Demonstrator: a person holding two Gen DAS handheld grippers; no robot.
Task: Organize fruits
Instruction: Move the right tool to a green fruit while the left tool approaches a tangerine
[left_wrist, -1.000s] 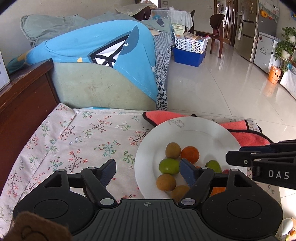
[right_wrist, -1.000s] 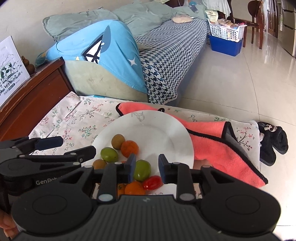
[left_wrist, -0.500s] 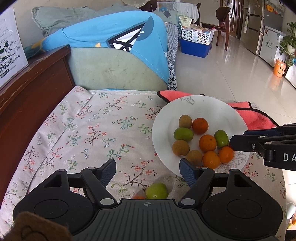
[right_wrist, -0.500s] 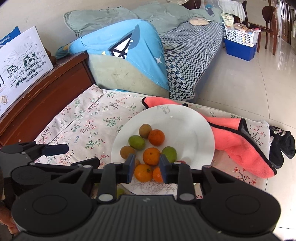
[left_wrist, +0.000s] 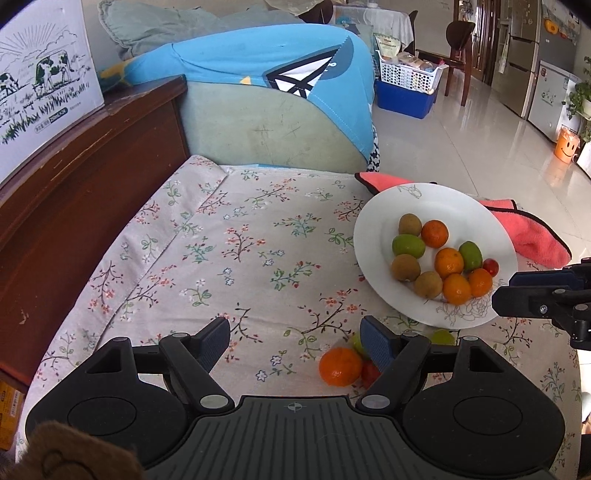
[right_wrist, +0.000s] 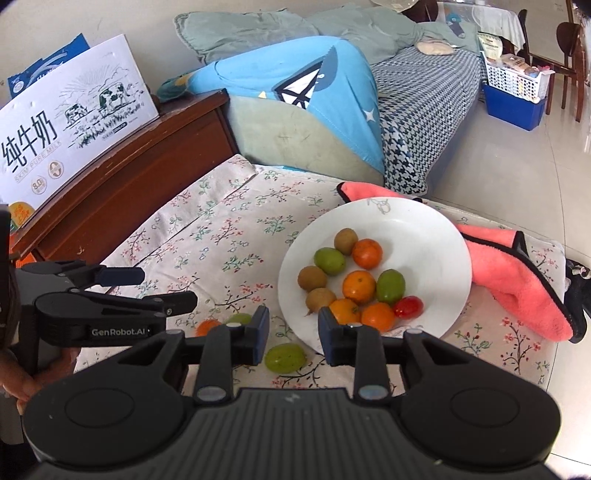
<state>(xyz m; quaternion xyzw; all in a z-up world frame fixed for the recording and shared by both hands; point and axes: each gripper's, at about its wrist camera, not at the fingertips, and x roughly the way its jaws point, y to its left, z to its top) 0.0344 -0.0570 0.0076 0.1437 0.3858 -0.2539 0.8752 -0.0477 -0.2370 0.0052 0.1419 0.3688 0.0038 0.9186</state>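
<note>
A white plate (left_wrist: 443, 206) (right_wrist: 424, 236) on the floral tablecloth holds several oranges, green fruits, brown kiwis and a red tomato (right_wrist: 408, 307). Loose on the cloth near me lie an orange (left_wrist: 340, 366), a small red fruit (left_wrist: 369, 372) and two green fruits (right_wrist: 285, 357) (left_wrist: 442, 336). My left gripper (left_wrist: 295, 341) is open and empty, above the cloth just left of the loose orange. My right gripper (right_wrist: 291, 332) is open and empty, above the loose green fruit at the plate's near edge.
A pink towel (right_wrist: 517, 280) lies under and right of the plate. A wooden cabinet (left_wrist: 85, 177) with a milk carton box (right_wrist: 70, 122) stands to the left. A sofa with a blue cover (left_wrist: 273, 110) is behind the table. The table's right edge drops to the tiled floor.
Both grippers have pulled back and up from the plate. More of the tablecloth and the loose fruits near me have come into view. Both grippers stay open.
</note>
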